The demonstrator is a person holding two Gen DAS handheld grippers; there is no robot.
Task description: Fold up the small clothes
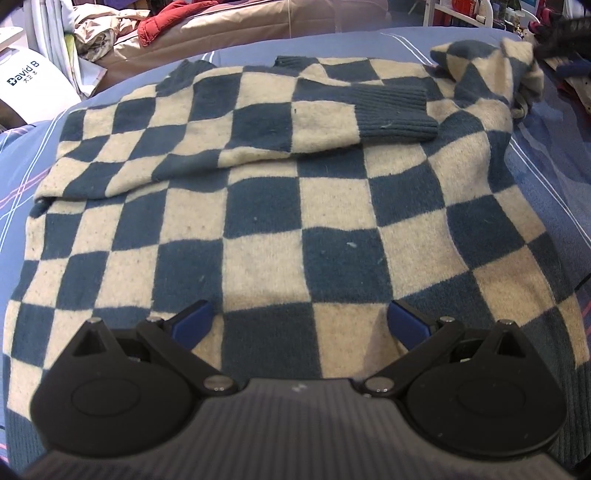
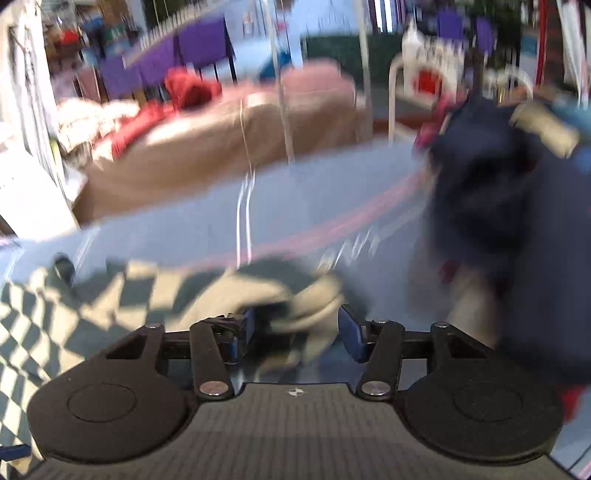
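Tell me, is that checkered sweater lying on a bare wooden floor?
No, the checkered sweater lies spread over a blue striped bedsheet.

One checkered sweater [image 1: 295, 221], blue and cream, is seen spread on one blue striped bedsheet [image 1: 546, 155]. Two sleeves are counted on it: one folded across the chest with its ribbed cuff [image 1: 395, 114] to the right, and one bunched at the far right corner [image 1: 509, 74]. One red garment [image 1: 162, 22] is seen on one brown-covered bed [image 1: 258, 26] at the far side, beside one heap of pale bedding [image 1: 96, 33] at the far left. One dark blue pile of clothing [image 2: 498, 206] is seen, blurred, at the right. Two grippers are in view, each with two blue pads.
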